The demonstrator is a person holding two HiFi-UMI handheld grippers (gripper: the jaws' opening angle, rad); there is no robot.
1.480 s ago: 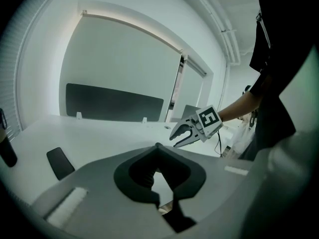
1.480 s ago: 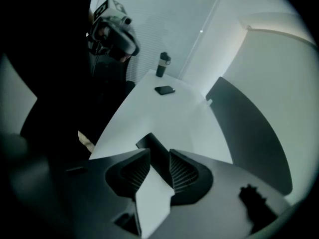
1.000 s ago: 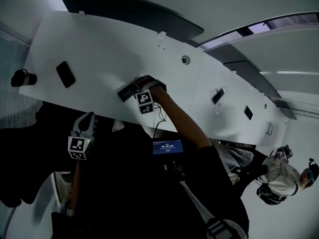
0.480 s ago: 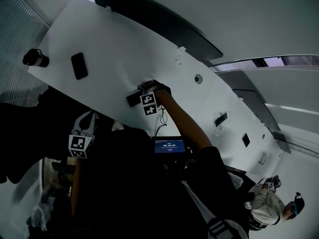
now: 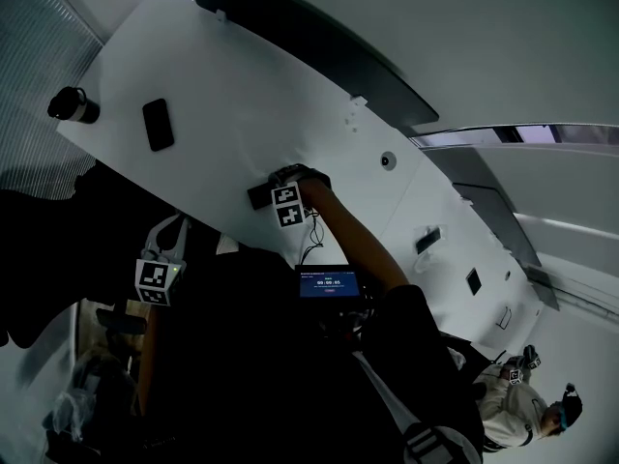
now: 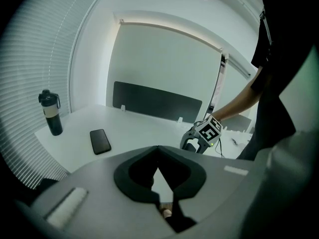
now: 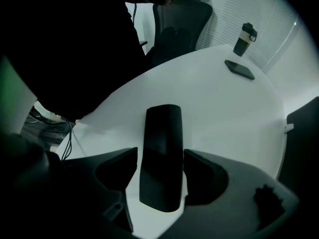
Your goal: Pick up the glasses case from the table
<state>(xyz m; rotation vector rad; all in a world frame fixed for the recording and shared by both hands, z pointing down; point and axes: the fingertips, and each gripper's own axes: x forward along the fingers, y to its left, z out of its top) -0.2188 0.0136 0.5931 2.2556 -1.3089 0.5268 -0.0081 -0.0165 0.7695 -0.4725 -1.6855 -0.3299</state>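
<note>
The glasses case, a long black hard case, lies flat on the white table near its front edge. My right gripper points straight down over it and is open. The jaws stand wide on either side of the case's near half, and a thin strip of table shows beside the left one. In the head view the case sticks out to the left of that gripper. My left gripper hangs below the table edge. It is shut and holds nothing.
A black phone and a dark bottle sit at the table's left end. A dark partition runs along the far edge. An office chair stands at the front edge. Another person is at the far right.
My right gripper has sunk onto the case and now points down, its jaws wider apart. The left gripper has barely moved. The head view has swung, so the table sits differently in frame.
</note>
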